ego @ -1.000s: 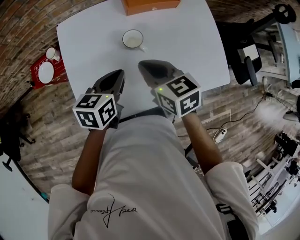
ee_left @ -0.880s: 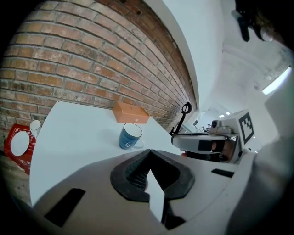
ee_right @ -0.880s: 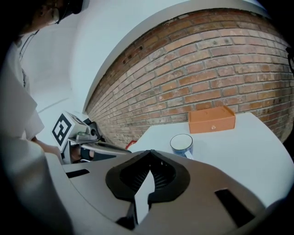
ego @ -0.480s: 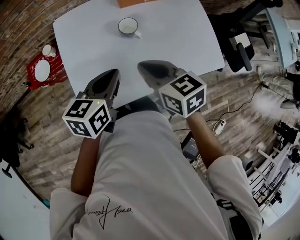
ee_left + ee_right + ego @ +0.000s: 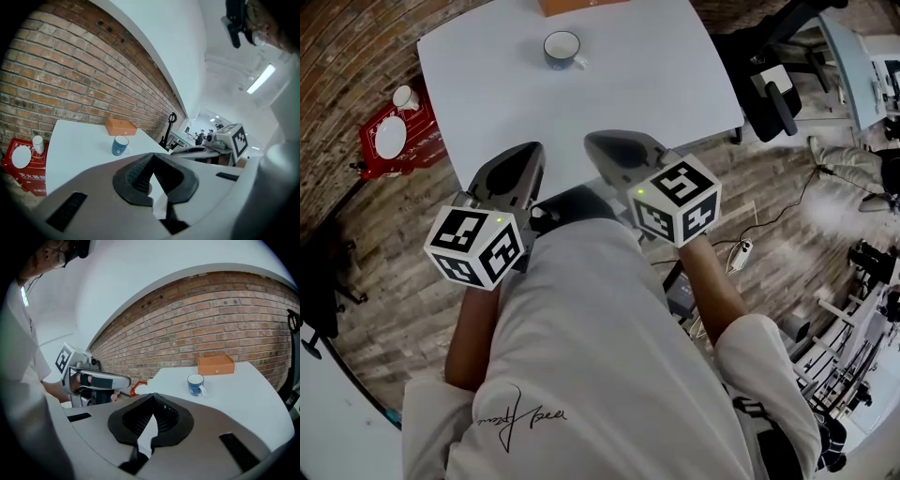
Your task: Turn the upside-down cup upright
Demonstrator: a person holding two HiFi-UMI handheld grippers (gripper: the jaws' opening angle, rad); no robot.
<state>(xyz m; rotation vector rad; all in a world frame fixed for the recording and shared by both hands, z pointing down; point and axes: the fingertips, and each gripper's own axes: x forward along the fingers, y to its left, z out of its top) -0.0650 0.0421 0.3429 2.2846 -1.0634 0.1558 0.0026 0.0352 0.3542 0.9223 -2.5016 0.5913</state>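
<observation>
Blue cup (image 5: 562, 49) sitting upright, mouth up, on the far side of the white table (image 5: 656, 84), near an orange box (image 5: 581, 6). Left gripper (image 5: 521, 159) and right gripper (image 5: 605, 145) hovering at the near edge, well apart from the cup. Both are showing jaws closed together, gripping nothing.

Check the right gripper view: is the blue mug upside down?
No: the blue mug stands upright on the white table, with its open rim facing up and its handle out to one side.

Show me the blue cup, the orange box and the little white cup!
blue cup (image 5: 194, 387), right gripper view, on its blue side wall.
orange box (image 5: 215, 365), right gripper view, on its front face.
little white cup (image 5: 38, 144), left gripper view, on its side.
</observation>
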